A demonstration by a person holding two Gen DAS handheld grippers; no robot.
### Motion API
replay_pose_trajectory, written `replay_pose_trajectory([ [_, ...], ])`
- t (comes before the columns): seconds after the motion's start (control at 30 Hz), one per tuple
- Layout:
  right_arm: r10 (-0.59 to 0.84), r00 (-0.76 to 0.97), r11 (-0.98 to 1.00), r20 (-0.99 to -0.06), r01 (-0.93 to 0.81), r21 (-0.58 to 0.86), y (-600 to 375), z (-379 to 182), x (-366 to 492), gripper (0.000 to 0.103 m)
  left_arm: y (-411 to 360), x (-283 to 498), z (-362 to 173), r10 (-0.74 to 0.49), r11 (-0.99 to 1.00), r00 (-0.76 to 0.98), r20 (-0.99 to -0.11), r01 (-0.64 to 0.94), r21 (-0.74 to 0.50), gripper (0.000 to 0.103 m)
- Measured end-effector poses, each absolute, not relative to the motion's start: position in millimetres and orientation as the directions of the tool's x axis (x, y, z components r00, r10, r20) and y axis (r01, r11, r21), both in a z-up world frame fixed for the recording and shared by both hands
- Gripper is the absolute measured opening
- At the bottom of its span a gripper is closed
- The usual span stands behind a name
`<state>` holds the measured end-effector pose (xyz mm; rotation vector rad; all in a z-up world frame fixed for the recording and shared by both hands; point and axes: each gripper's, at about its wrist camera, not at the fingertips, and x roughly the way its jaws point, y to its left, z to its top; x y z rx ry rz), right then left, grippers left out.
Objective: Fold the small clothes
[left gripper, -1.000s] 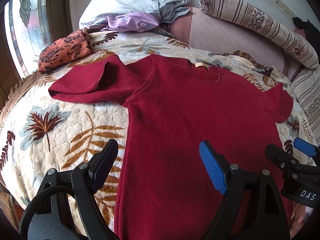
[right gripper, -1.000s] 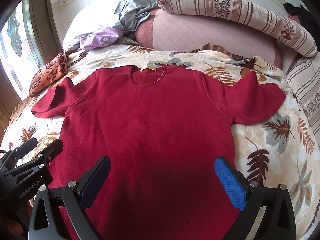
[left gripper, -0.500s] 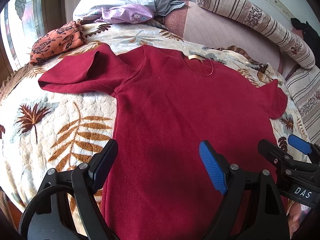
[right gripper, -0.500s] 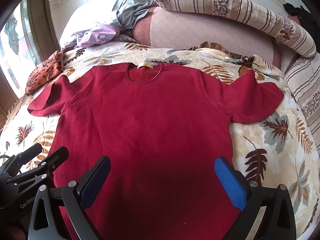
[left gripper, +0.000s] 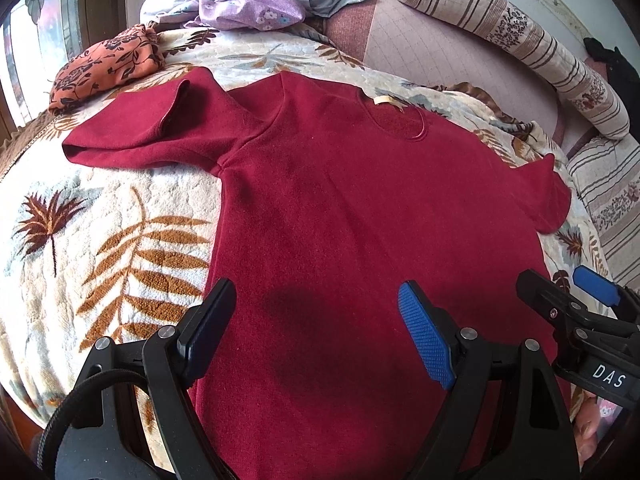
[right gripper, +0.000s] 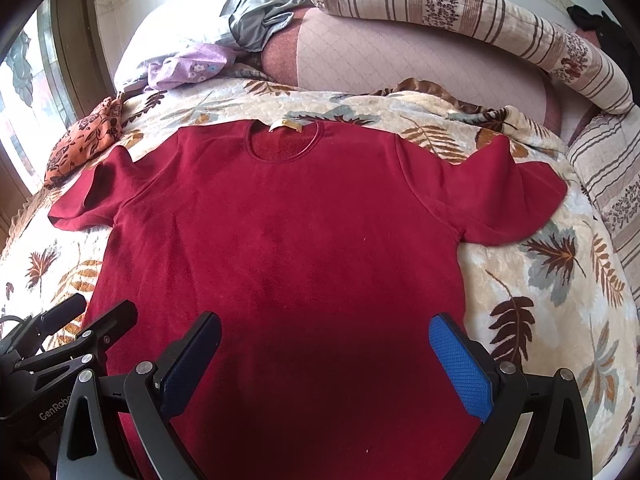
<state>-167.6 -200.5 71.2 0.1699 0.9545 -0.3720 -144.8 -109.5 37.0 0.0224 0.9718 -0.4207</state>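
shirt flat on bed, collar at 12 o'clock | our left tool and right tool both apart, empty, above hem | risk: we pinch one layer only, fold skews

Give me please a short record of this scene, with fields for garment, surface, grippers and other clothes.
garment: red T-shirt, spread flat, neck away from the grippers, unfolded
surface: leaf-print blanket
left gripper: open, above the lower shirt, holding nothing
right gripper: open, above the lower shirt, holding nothing
other clothes: orange floral cloth, purple floral cloth, both beyond the shirt
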Motion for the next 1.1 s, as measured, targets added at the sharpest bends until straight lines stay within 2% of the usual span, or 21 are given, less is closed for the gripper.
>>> replay_pose_trajectory([
  [0.53, -0.252, 0.512, 0.912, -0.821, 0.409, -0.025, -210, 73, -167, 0.103, -108, -142, 37, -0.341, 0.916, 0.482, -0.807, 0.362, -0.171, 0.084],
  [0.67, -0.245, 0.506, 0.915, -0.827, 0.404, -0.025, -210, 69, -161, 0.103, -92, -128, 45, -0.300, 0.933, 0.525, -0.796, 0.336, -0.129, 0.084],
  [0.9, -0.216, 0.516, 0.927, -0.829, 0.375, -0.008, -206, 62, -151, 0.103, -46, -68, 60, -0.134, 0.979, 0.629, -0.766, 0.202, -0.005, 0.084],
  [1.1, -0.182, 0.530, 0.938, -0.828, 0.345, 0.014, -203, 58, -141, 0.103, -25, -1, 55, -0.082, 0.991, 0.636, -0.767, 0.131, 0.003, 0.084],
])
